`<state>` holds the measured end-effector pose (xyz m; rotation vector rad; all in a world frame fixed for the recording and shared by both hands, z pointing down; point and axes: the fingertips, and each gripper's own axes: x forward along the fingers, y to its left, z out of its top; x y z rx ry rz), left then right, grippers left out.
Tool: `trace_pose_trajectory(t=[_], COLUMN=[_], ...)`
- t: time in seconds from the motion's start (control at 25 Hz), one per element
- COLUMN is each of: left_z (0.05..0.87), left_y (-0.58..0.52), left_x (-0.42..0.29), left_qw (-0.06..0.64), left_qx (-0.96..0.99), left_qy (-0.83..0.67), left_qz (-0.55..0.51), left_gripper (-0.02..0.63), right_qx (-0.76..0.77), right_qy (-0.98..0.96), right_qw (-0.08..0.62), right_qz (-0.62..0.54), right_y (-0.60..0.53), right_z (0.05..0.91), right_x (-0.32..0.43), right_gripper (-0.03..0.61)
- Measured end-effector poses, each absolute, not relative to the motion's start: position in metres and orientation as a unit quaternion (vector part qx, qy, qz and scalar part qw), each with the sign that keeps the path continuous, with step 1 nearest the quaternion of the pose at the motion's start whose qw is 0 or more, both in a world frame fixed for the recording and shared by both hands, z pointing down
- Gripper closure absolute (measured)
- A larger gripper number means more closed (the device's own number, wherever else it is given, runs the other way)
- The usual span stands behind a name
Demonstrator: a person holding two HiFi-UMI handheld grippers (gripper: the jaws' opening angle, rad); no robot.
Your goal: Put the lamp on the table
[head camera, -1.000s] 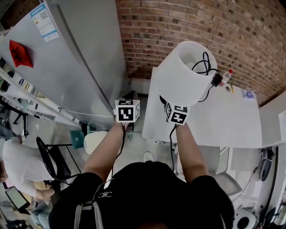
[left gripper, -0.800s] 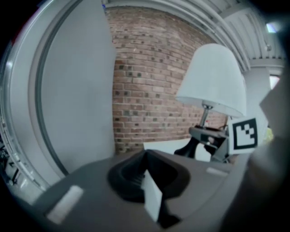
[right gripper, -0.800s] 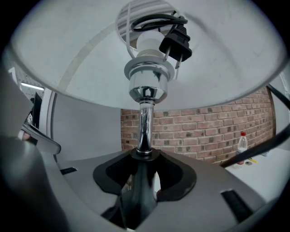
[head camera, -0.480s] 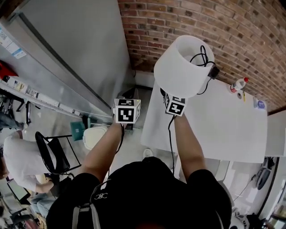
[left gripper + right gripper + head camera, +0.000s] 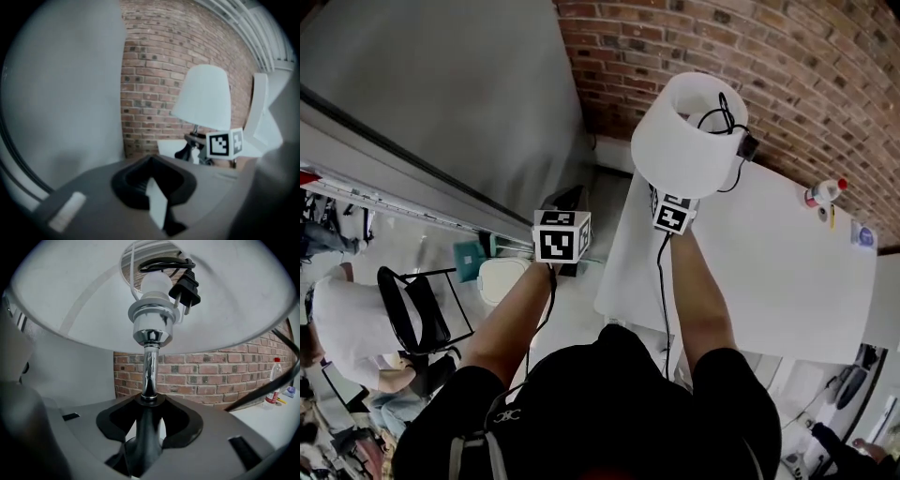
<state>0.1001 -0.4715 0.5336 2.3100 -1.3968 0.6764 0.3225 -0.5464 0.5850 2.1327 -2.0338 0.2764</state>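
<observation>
Right gripper [image 5: 149,425] clamped on lamp [image 5: 689,136] stem, held over upper-left corner of white table [image 5: 769,272]. Left gripper [image 5: 157,206], frame centre: jaws together, nothing between.

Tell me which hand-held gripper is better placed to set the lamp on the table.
Right. The right hand-held gripper is shut on the lamp and holds it over a corner of the table. The left hand-held gripper is empty and off to the side.

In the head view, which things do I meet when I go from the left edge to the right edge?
black chair → left gripper → lamp → bottle
</observation>
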Motion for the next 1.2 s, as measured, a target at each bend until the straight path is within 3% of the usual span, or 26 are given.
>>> trace_pose_trajectory(t=[0.64, 1.2], left_z=[0.579, 0.586], left_y=[-0.474, -0.473], left_x=[0.064, 0.062], left_qw=[0.218, 0.213], left_qx=[0.783, 0.79], left_qy=[-0.516, -0.502], left_qz=[0.27, 0.28], left_gripper=[0.617, 0.617], right_qx=[0.724, 0.74], right_qy=[-0.676, -0.663], right_qw=[0.114, 0.085], right_qz=[0.074, 0.073], right_y=[-0.582, -0.572], right_z=[0.624, 0.631], right_x=[0.32, 0.323], right_gripper=[0.43, 0.431])
